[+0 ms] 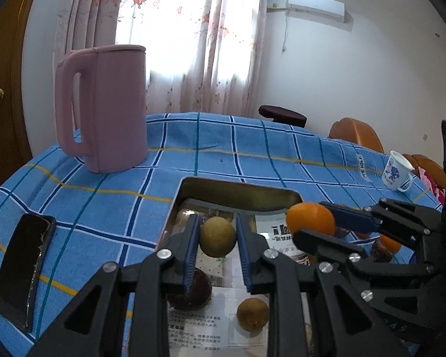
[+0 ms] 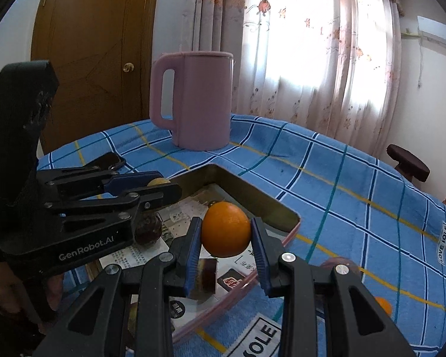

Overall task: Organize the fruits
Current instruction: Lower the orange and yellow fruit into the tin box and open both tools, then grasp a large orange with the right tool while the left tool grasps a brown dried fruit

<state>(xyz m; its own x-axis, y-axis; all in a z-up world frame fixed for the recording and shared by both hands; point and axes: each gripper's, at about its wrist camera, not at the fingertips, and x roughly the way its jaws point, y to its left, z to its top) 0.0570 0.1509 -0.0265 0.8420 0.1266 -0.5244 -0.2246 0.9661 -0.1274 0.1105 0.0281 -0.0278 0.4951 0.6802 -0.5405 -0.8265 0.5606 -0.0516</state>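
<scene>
Two grippers hang over a shallow metal tray [image 1: 193, 186], each with its fingers closed on a fruit. In the left wrist view, the left gripper [image 1: 218, 235] pinches a small, round, brownish-green fruit [image 1: 218, 237] between its blue-padded fingers [image 1: 190, 247], held above the tray floor. Beneath those fingers, inside the tray, sit a dark reddish-brown fruit [image 1: 190, 294] and a second brownish-green fruit [image 1: 252, 314], both resting on printed paper sheets that line the tray. Just to the right, the right gripper [image 2: 226, 235] grips an orange [image 2: 225, 229] by its sides, over the tray's near-right part; the same orange shows in the left wrist view at the tip of that gripper. Another orange fruit [image 2: 383, 305] lies on the cloth outside the tray, partly hidden behind the right gripper's linkage.

Further out, the desk carries a blue checked cloth [image 1: 252, 148] with yellow and dark blue lines. A black phone [image 1: 23, 270] lies flat on the cloth, left of the tray. Behind the tray stands a pink kettle [image 1: 107, 107], upright, handle to the left. Near the desk's right edge sits a white mug with a blue pattern [image 1: 397, 174], tilted. Beyond the desk hang sheer floral curtains [image 1: 187, 38] over a bright window, with a wooden door [image 2: 95, 59] to the left and a wall air conditioner [image 1: 315, 6] high on the right.
</scene>
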